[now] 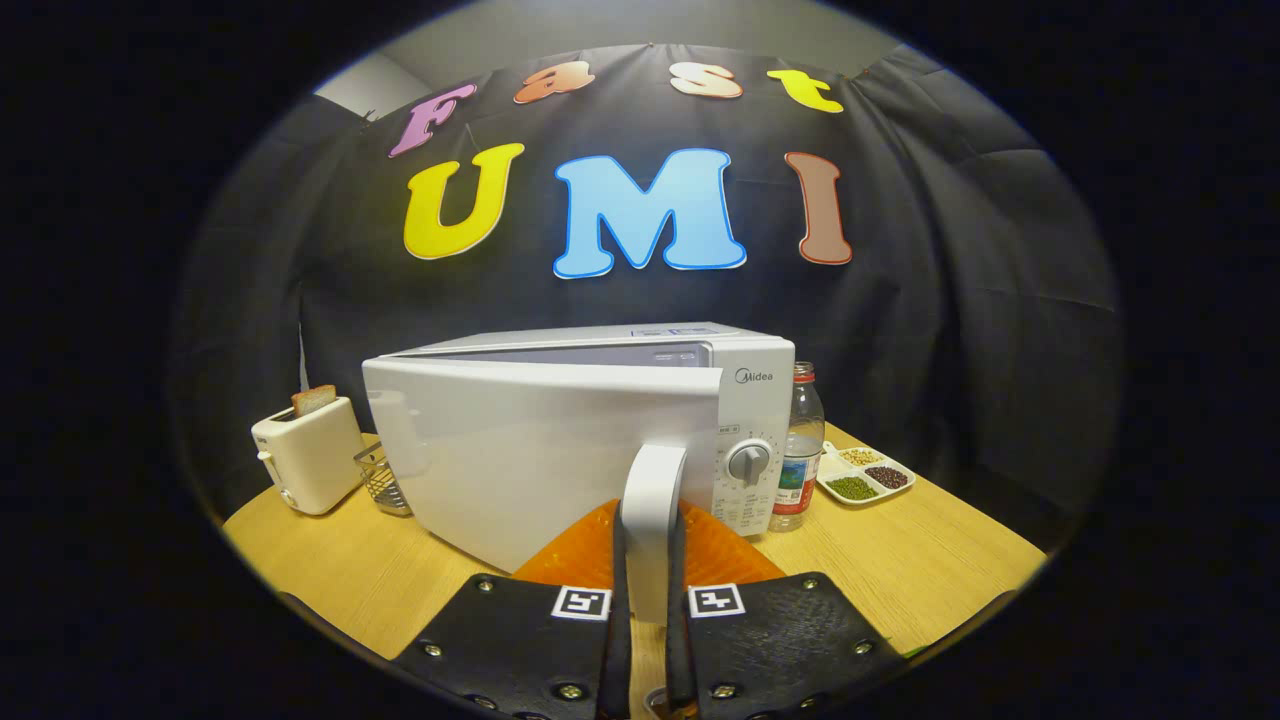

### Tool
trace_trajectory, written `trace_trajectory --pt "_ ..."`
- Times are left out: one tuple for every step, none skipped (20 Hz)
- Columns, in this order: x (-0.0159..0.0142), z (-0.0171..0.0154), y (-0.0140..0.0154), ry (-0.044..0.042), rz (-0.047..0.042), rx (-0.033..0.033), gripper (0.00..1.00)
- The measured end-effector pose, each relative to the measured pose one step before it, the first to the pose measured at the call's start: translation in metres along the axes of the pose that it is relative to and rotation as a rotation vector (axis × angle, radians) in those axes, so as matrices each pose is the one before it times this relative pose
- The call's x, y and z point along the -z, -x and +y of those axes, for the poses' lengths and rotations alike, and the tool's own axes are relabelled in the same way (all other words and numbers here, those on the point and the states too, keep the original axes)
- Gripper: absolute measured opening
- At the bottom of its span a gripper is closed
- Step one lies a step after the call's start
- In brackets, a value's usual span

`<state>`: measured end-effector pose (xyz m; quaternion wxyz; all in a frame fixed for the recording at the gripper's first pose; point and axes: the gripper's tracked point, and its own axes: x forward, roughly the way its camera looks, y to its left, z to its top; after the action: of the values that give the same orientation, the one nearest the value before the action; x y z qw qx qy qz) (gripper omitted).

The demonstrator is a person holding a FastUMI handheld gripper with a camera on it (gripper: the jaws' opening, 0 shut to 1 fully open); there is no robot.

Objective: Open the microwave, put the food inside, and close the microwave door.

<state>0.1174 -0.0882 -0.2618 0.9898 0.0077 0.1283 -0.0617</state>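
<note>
I've got the gripper clamped on the microwave door handle, door ajar, on the wooden table; black cloth wall behind.

A wooden table with a pale, light grain is seen spreading beyond the jaws to both sides. The space behind it is closed off by a black cloth wall, hung well beyond the jaws and creased into folds on the right side. Above the cloth's upper edge a strip of plain grey room wall is visible. The table top is brightly lit, while the cloth is left dark toward its outer parts.
</note>
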Motion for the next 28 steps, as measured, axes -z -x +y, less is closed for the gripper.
trace_trajectory --pt "0.00153 0.00601 0.00866 0.00071 -0.00526 0.00216 0.14" --pt "0.00282 0.0056 0.01067 0.00379 -0.00442 0.00514 0.14" --pt "0.00115 0.00698 0.00921 0.00428 -0.00651 0.00618 0.14" --pt "0.0026 0.00724 0.00938 -0.0028 -0.00396 0.00658 0.14" --pt "0.00084 0.00712 0.00887 -0.00803 -0.00569 0.00923 0.14" --pt "0.00128 0.00696 0.00757 -0.01393 -0.00717 0.01 0.14" --pt "0.00034 0.0063 0.00654 -0.00758 -0.00714 0.01151 0.14" --pt "0.00202 0.00631 0.00663 -0.00506 -0.01062 0.01192 0.14" --pt "0.001 0.00643 0.00641 -0.00876 -0.00745 0.00906 0.14" --pt "0.00192 0.00668 0.0063 -0.00776 -0.00703 0.00803 0.14" --pt "0.00107 0.00719 0.00642 -0.00012 -0.00406 0.00922 0.14" --pt "0.00218 0.00714 0.00698 -0.00269 -0.0039 0.00774 0.14" --pt "0.00086 0.00838 0.00706 -0.00619 -0.00473 0.00548 0.14" --pt "0.00055 0.00887 0.00678 -0.00519 -0.00721 0.00649 0.14" --pt "0.00064 0.00925 0.00738 -0.00308 -0.00952 0.00731 0.14" --pt "0.00111 0.01083 0.00639 -0.00311 -0.01075 0.00319 0.14" --pt "0.00114 0.0116 0.00749 0.00076 -0.01106 0.00122 0.14" --pt "0.00306 0.0109 0.00742 -0.00026 -0.00741 0.00055 0.14" --pt "0.00084 0.01153 0.00643 -0.00394 -0.00553 -0.00531 0.14" --pt "0.0024 0.0138 0.00593 0.00454 -0.00516 -0.00858 0.13" --pt "0.00095 0.01228 0.00546 0.01034 -0.00462 -0.01128 0.13" --pt "0.0008 0.01271 0.0047 0.00564 -0.00233 -0.01611 0.13" --pt "0.0009 0.01348 0.00382 0.00661 -0.00414 -0.0213 0.13" --pt "0.00246 0.01286 0.00259 0.00636 0.0023 -0.02024 0.13" --pt "0.00093 0.01204 0.00325 -0.00053 0.00232 -0.01688 0.13" --pt "0.00324 0.01016 0.00196 -0.00438 0.0056 -0.01447 0.13" --pt "0.00337 0.01116 0.00156 0.00351 0.00781 -0.01153 0.13" --pt "0.00508 0.01215 0.00212 0.01639 0.00948 -0.01463 0.13"
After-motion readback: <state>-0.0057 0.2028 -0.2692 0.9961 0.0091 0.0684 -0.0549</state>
